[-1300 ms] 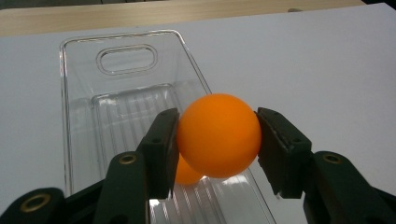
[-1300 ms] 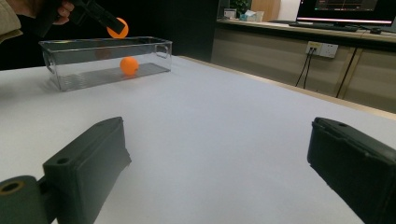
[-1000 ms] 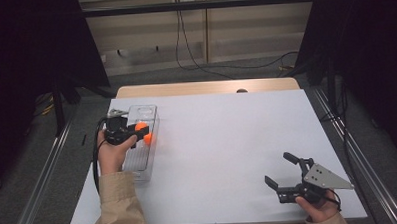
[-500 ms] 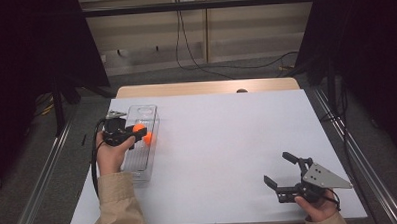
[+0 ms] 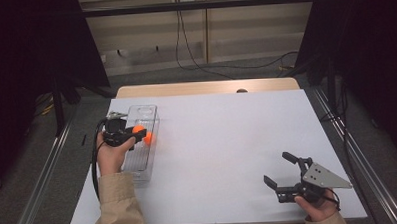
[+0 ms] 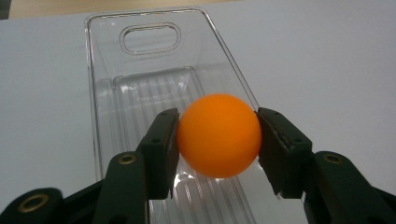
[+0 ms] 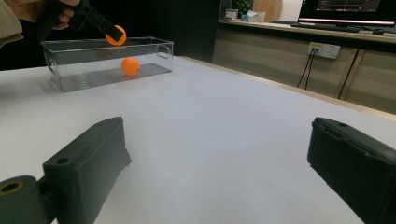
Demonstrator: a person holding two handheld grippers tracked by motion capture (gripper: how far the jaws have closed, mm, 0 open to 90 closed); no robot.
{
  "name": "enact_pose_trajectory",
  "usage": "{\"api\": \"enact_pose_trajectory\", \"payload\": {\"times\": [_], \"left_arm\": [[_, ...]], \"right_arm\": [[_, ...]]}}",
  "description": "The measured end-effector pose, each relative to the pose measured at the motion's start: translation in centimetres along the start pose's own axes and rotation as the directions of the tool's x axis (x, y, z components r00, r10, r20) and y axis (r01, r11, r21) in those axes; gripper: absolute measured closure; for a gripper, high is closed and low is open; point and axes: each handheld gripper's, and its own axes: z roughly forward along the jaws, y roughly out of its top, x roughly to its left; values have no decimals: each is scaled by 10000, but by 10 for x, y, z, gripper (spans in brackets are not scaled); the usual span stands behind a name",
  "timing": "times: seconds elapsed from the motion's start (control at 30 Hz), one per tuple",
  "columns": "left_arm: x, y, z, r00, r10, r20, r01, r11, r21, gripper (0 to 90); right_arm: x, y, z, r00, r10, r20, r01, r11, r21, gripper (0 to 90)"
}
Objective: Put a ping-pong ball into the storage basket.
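Observation:
My left gripper (image 6: 217,136) is shut on an orange ball (image 6: 218,135), with one black pad on each side of it. It holds the ball above the right wall of a clear plastic box (image 6: 105,60) that has a handle cutout at its far end. In the right gripper view the held ball (image 7: 116,35) hangs over the box (image 7: 84,70), and a second orange ball (image 7: 130,66) lies on the box floor. In the high view the left gripper (image 5: 141,134) is over the box (image 5: 137,166) at the table's left. My right gripper (image 5: 277,168) rests open near the front right corner, with nothing between its jaws.
The white table top (image 5: 227,141) stretches between the two hands. A wooden strip (image 5: 205,87) runs along its far edge. Dark curtains and metal rails flank the table on both sides. A desk with a monitor (image 7: 345,7) stands beyond it in the right gripper view.

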Motion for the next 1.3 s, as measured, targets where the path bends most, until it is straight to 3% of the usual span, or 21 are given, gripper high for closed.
{"api": "enact_pose_trajectory", "payload": {"times": [0.17, 0.87, 1.07, 1.23, 1.3], "left_arm": [[0, 0, 0, 10000, -14, -34, 14, 10000, 9, 504], [-4, 0, -2, 9999, 131, 56, -130, 9997, -197, 286], [-11, 1, -6, 9986, 413, 340, -390, 9971, -647, 215], [-15, -6, -10, 9970, 383, 667, -307, 9934, -1108, 172], [-17, -10, -12, 9975, 401, 580, -334, 9931, -1123, 141]], "right_arm": [[0, 0, 0, 10000, 1, 12, -1, 10000, -10, 41], [0, 0, 1, 10000, 29, 2, -29, 10000, 8, 41], [0, 0, 1, 10000, 48, 31, -48, 10000, 5, 41], [0, 0, 1, 10000, 14, 15, -14, 10000, 2, 41], [1, 0, 1, 10000, -11, 2, 11, 10000, 15, 41]]}}
